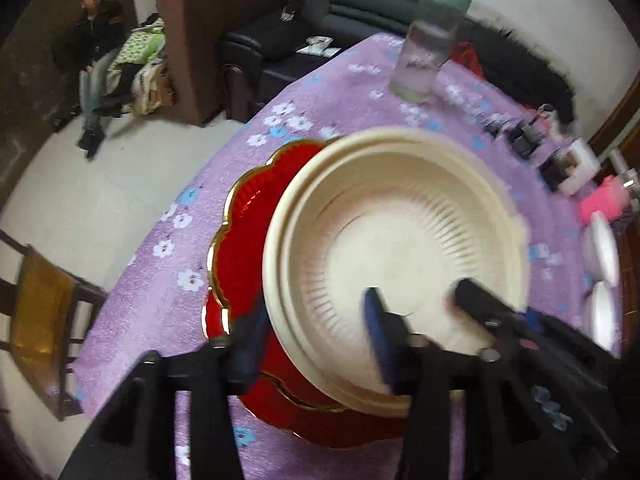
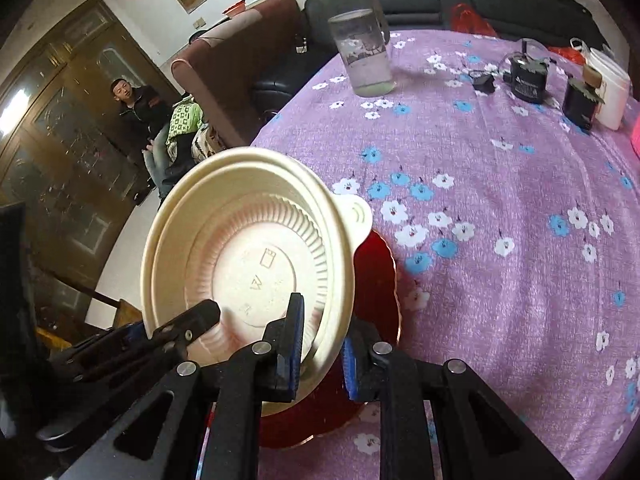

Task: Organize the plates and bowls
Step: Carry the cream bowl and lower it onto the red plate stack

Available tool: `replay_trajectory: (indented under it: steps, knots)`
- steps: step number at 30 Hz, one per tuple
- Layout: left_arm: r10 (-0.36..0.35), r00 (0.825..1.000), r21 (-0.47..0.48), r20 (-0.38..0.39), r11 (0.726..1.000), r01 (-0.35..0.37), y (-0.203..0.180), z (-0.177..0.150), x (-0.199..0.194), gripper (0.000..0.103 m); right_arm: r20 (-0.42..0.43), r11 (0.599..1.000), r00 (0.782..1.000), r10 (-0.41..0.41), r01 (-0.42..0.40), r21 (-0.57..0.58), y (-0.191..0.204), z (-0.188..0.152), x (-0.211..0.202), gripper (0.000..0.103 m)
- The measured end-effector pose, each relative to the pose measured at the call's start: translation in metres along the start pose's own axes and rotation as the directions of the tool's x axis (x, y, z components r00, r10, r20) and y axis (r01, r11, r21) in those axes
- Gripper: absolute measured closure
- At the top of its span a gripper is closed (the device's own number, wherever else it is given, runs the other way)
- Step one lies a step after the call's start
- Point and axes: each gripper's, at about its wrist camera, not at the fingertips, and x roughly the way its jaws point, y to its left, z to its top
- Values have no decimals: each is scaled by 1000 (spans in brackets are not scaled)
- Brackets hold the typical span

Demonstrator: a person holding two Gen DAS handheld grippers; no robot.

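Observation:
A cream ribbed plastic bowl [image 1: 396, 256] sits tilted on a red scalloped plate with a gold rim [image 1: 248, 216] on the purple flowered tablecloth. My left gripper [image 1: 316, 344] straddles the bowl's near rim, one finger outside and one inside, jaws apart. My right gripper [image 2: 320, 340] likewise has the bowl's [image 2: 256, 256] rim wall between its blue-padded fingers [image 2: 294, 332], with a visible gap. The other gripper's black finger [image 2: 188, 324] reaches into the bowl from the left. The red plate [image 2: 376, 280] shows under the bowl.
A glass jar with a green lid [image 2: 360, 44] stands at the table's far side. Small black devices [image 2: 528, 76] and a white container [image 2: 608, 88] sit far right. White dishes [image 1: 600, 248] lie at the right edge. A person sits beyond, by sofas; a wooden chair [image 1: 40, 312] stands left.

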Motion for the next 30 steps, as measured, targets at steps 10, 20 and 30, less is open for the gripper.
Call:
replay_trajectory:
  steps: [10, 20, 30]
  knots:
    - [-28, 979, -23, 201, 999, 33, 11, -20, -56, 40, 141, 998, 990, -14, 22, -51, 0, -1, -22, 46]
    - [62, 798, 14, 600, 996, -88, -50, -82, -125, 8, 370, 998, 929, -34, 48, -27, -47, -56, -110, 45]
    - [46, 772, 172, 634, 965, -199, -149, -115, -122, 5, 547, 970, 801, -243, 195, 146, -130, -92, -174, 40]
